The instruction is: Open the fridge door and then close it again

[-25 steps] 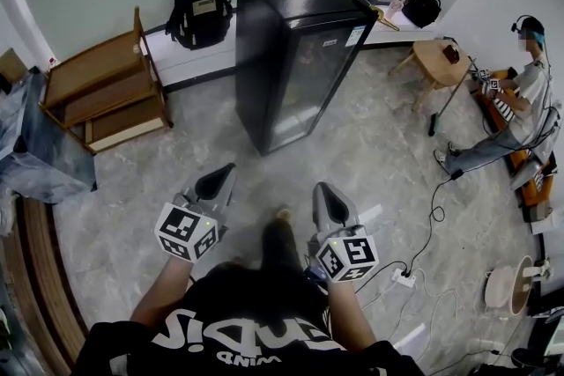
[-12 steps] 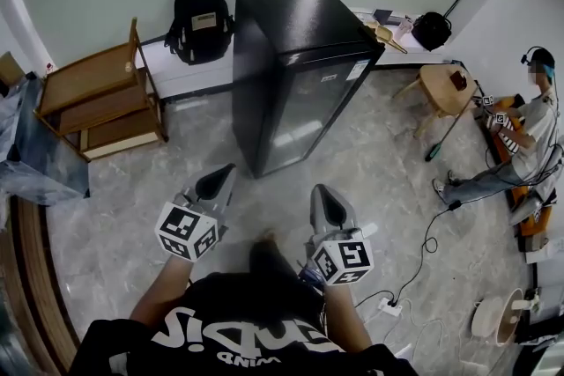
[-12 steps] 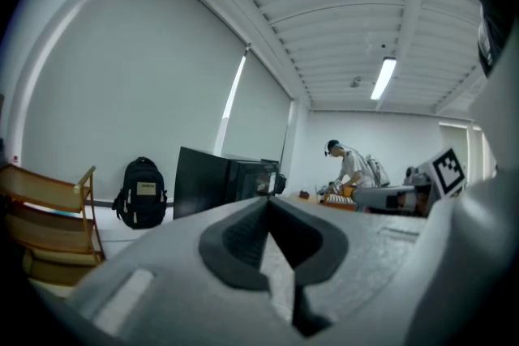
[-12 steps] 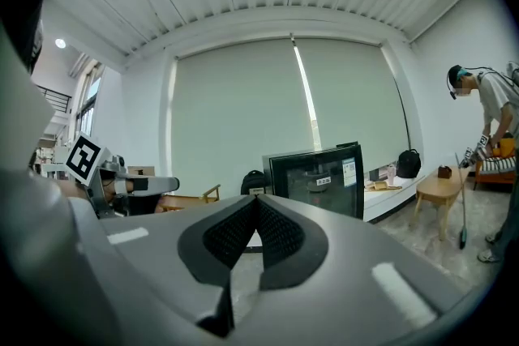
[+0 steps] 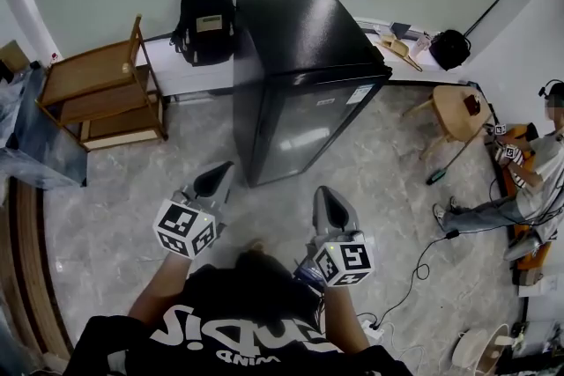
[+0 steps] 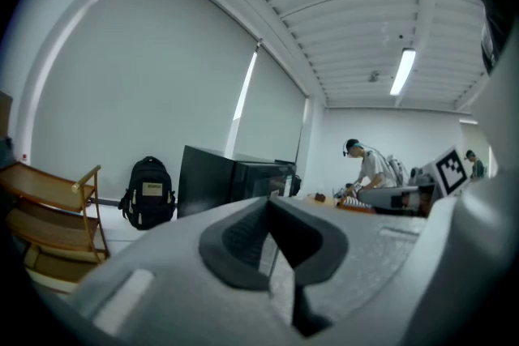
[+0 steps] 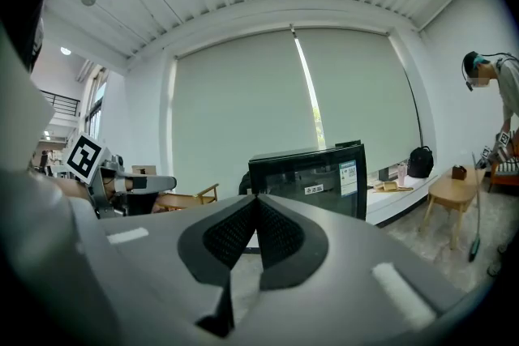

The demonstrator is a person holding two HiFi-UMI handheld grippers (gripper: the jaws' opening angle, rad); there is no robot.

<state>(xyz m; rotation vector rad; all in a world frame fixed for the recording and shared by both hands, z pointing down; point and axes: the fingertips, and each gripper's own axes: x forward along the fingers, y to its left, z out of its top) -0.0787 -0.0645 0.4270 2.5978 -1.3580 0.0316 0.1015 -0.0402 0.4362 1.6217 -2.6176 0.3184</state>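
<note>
Fridge (image 5: 300,92) well ahead of left gripper (image 5: 218,178), right gripper (image 5: 328,202); fingers (image 7: 231,235) together, empty.

The door of the fridge (image 5: 300,84) is looking dark, so what is inside is not showing. The sticker (image 5: 355,94) on it is too small to read. In the left gripper view, the left tongs (image 6: 268,211) are covering the fridge's bottom part. The seated person (image 5: 533,176) is getting cut off by the right edge.
</note>
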